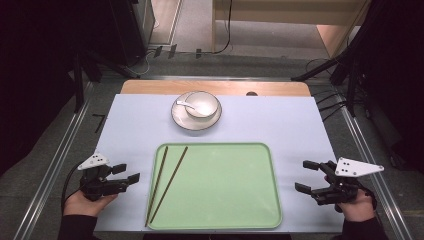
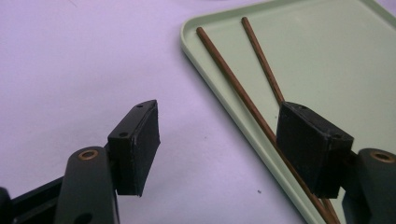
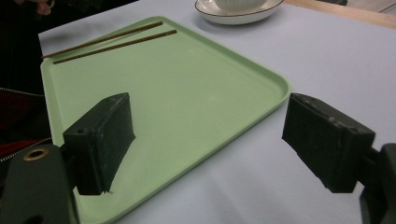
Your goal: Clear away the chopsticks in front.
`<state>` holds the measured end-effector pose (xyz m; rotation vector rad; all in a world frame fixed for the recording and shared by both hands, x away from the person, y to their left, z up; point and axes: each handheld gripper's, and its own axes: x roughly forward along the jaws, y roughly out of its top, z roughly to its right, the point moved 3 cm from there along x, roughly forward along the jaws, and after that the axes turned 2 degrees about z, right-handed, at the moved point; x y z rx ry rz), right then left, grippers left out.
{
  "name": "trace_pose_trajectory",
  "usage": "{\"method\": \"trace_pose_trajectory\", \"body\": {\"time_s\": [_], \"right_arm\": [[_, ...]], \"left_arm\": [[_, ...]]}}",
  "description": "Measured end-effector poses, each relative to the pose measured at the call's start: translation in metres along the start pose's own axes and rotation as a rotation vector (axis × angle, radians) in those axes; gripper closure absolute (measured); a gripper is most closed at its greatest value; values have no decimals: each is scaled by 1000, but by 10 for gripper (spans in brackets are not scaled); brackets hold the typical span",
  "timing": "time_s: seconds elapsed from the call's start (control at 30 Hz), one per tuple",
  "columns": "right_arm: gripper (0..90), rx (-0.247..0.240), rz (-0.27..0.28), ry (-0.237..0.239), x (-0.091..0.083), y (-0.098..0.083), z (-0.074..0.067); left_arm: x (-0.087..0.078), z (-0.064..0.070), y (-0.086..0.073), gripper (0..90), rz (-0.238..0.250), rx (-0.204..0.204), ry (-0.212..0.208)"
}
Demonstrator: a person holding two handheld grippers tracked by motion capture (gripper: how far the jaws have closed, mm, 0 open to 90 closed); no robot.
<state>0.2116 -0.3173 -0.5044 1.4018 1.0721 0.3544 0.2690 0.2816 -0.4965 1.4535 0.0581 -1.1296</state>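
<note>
— While we look down on it, what takes up most of the table [image 1: 125,130]?

— Its pale cloth cover, and on the near half of that a green tray [image 1: 225,200], lying flat between the two hands.

— What lies in the tray?

— Two brown chopsticks [image 1: 167,182], along its left side. They run from the near left corner toward the far edge and spread apart a little at the far ends. In the left gripper view they cross the tray's corner just past the rim.

— And beyond the tray?

— A white plate [image 1: 179,120] with a dark rim at the far middle of the table. A white bowl [image 1: 205,102] stands on it, and a small white spoon [image 1: 186,105] rests in the bowl.

— Where is the left gripper [image 1: 127,174]?

— Just left of the tray, near the chopsticks' near ends, over the cloth. Its jaws stand wide apart with nothing between them; they touch neither chopstick.

— And the right gripper [image 1: 306,176]?

— Near the tray's right edge, well apart from the chopsticks. Its jaws are spread wide too, holding nothing. In the right gripper view the tray's near right corner sits between them, lower down.
</note>
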Motion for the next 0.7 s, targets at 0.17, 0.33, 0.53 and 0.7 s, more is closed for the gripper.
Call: {"method": "trace_pose_trajectory", "body": {"time_s": [0.17,0.33,0.53,0.7], "right_arm": [[169,2,1,2,0,0,0],[169,2,-1,3,0,0,0],[169,2,-3,2,1,0,0],[169,5,-4,3,1,0,0]], "left_arm": [[-1,-2,-1,298,-4,-8,4],[0,-2,-1,291,-9,-8,-2],[1,-2,-2,269,-13,-1,-2],[7,-3,-4,234,-12,0,38]]}}
